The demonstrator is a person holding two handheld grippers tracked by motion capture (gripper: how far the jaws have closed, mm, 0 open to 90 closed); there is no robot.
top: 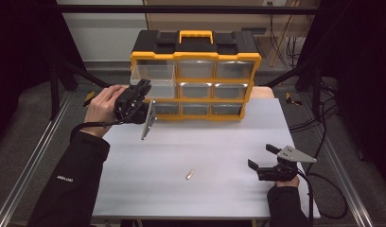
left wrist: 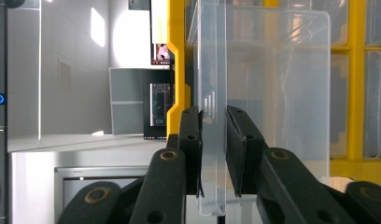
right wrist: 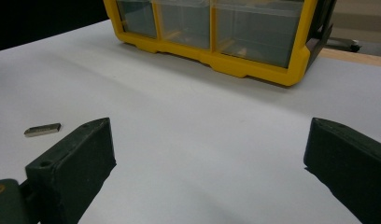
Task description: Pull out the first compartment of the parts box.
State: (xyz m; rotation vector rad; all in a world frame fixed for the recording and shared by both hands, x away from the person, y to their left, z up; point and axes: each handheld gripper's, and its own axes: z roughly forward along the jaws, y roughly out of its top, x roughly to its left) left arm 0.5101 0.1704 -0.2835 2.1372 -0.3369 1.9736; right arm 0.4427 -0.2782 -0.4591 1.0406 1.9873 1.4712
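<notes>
A yellow and black drawer organizer (top: 196,52) stands at the back of the white table (top: 205,142). One clear drawer (top: 151,78) in its left column sticks out toward me. My left gripper (top: 144,86), rolled on its side, is shut on that drawer's front lip. In the left gripper view the clear drawer (left wrist: 277,93) runs upright between the two pads of the left gripper (left wrist: 213,114), which touch it on both sides. My right gripper (top: 260,155) rests open over the table's front right, with nothing between the jaws of the right gripper (right wrist: 211,128).
A small flat metal piece (top: 190,174) lies on the table near the front middle, left of the right gripper; the right gripper view shows this metal piece (right wrist: 42,129) at its left. The organizer (right wrist: 254,65) has other clear drawers pushed in. Cables trail off the table's right side.
</notes>
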